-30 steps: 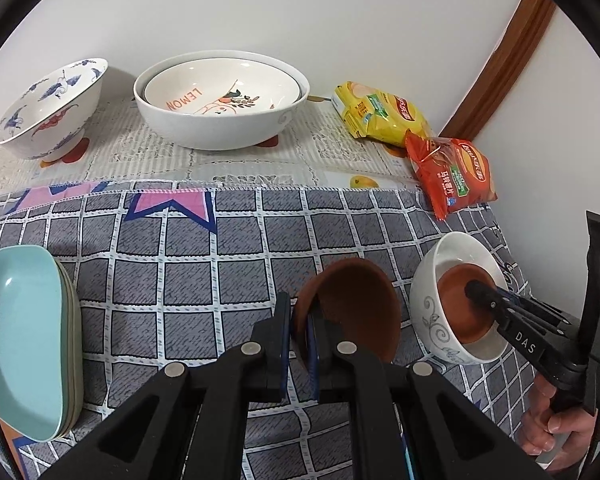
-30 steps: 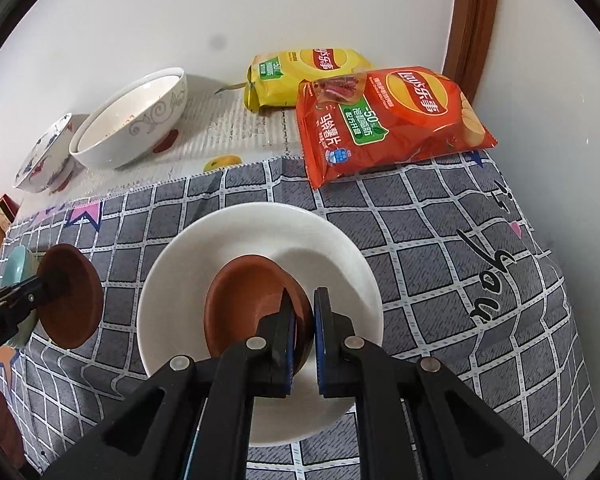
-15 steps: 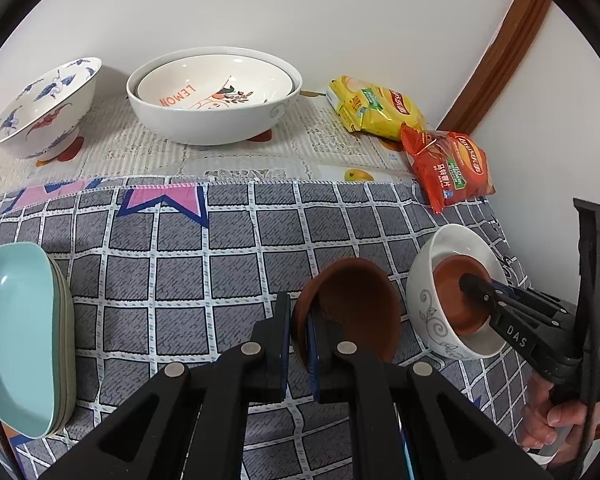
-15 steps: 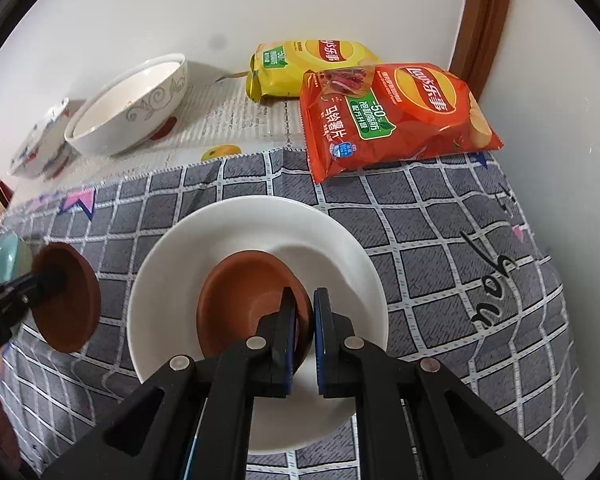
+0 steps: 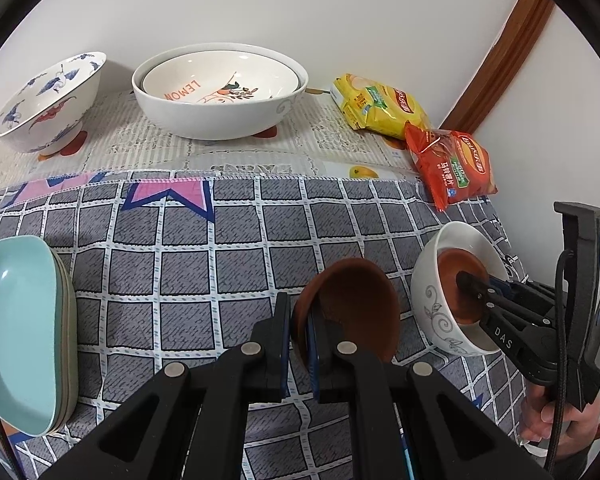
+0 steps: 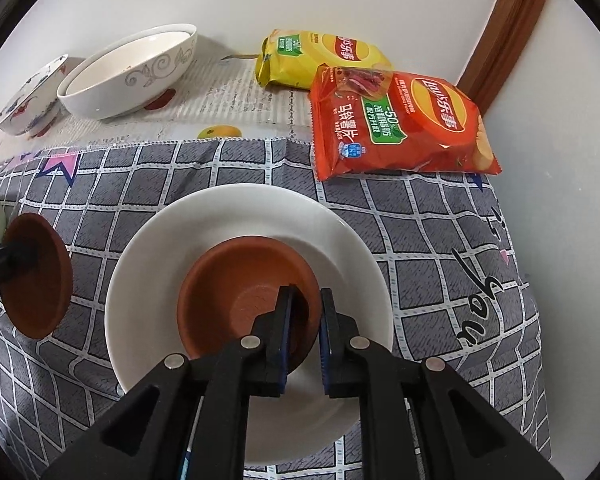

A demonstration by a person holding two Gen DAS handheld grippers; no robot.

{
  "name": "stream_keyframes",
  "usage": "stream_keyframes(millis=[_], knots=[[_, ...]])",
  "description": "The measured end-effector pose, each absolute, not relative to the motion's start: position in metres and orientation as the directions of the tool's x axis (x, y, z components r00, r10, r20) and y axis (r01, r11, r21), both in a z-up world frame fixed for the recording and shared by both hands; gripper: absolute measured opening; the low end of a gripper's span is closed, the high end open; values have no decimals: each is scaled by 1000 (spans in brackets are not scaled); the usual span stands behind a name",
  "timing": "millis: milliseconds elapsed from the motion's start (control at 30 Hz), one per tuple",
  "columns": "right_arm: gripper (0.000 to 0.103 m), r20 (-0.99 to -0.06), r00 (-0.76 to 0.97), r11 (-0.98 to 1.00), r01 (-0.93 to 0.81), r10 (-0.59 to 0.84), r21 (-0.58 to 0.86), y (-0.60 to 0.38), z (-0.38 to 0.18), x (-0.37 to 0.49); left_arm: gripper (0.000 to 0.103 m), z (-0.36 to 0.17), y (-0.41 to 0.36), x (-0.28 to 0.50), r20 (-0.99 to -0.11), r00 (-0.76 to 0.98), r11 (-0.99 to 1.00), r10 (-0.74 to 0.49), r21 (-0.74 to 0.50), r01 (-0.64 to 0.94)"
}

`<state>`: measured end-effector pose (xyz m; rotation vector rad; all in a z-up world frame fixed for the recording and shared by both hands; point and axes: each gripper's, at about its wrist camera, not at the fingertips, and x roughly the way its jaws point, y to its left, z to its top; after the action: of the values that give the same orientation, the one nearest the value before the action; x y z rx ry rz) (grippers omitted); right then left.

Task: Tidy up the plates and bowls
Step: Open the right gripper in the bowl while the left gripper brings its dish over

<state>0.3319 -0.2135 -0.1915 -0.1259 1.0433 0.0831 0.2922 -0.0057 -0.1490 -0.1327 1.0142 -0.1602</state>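
Note:
My left gripper is shut on the rim of a small brown bowl, held tilted on edge above the checked cloth. The same bowl shows at the left of the right wrist view, with the left gripper on it. A second brown bowl lies inside a white bowl with a grey scroll pattern. My right gripper straddles this brown bowl's near rim. Its jaws are opening, and a gap shows between the pads and the rim.
At the back stand a large white bowl with a lemon-print bowl nested in it and a blue-patterned bowl. Stacked teal plates lie at the left edge. Yellow and red crisp bags lie by the right wall.
The right gripper's jaws have parted from the brown bowl's rim, and that bowl now sits flatter in the white bowl. The left gripper still holds its bowl in the same place.

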Motion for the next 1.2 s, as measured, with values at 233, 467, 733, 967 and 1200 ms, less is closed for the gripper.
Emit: stream_keyframes(millis=[233,467,733,967,1200], knots=[[15,-872,489,988,-139,16,-60,-208,-195,337,8,-148,-1,291,-835,518,981,-188,-181,64],[18,-873,487,979,-171,-15,-112,-203,-197,336,8,-144,4,290,-834,523,983,-178,-179,50],[19,-871,489,968,-199,-35,-151,-200,-199,334,8,-138,5,287,-830,531,983,-174,-174,51],[19,-867,498,968,-201,-30,-149,-203,-196,331,8,-133,1,284,-827,533,983,-181,-173,64],[19,-861,509,976,-190,3,-110,-214,-184,324,8,-120,-13,278,-817,548,983,-181,-159,88]])
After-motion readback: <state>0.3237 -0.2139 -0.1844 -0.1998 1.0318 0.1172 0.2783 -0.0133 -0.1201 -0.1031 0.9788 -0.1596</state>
